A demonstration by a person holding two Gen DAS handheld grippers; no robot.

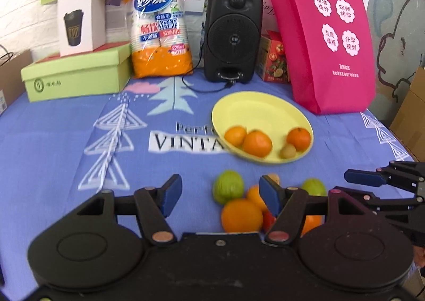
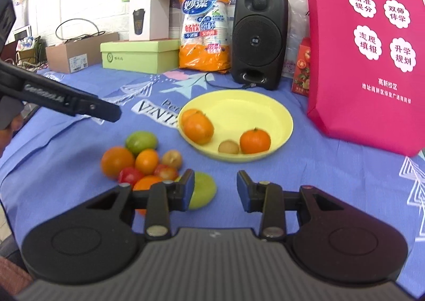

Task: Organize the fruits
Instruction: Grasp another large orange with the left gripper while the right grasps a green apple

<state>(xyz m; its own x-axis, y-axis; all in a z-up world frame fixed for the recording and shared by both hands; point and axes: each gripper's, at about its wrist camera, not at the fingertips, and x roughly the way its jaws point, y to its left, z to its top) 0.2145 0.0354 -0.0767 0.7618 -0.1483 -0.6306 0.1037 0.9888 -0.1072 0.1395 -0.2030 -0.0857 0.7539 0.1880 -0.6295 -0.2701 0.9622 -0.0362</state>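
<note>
A yellow plate (image 1: pixel 255 109) (image 2: pixel 239 104) on the blue tablecloth holds three oranges (image 1: pixel 257 142) (image 2: pixel 255 141) and a small yellow-green fruit (image 2: pixel 228 147). In front of it lies a loose pile of fruit (image 2: pixel 144 161): oranges, green fruits (image 1: pixel 228 186), red ones, a small brown one. My left gripper (image 1: pixel 220 194) is open and empty, above the left of the pile. My right gripper (image 2: pixel 215 189) is open and empty, just right of the pile beside a green fruit (image 2: pixel 204 192). It also shows at the right edge of the left wrist view (image 1: pixel 372 181).
Along the back stand a green box (image 1: pixel 77 75), a white cup box (image 1: pixel 79 24), an orange paper-cup pack (image 1: pixel 162 27), a black speaker (image 1: pixel 232 35) with a cable, a red carton (image 1: pixel 273 59) and a pink bag (image 1: pixel 326 35). Cardboard boxes sit off the table's sides.
</note>
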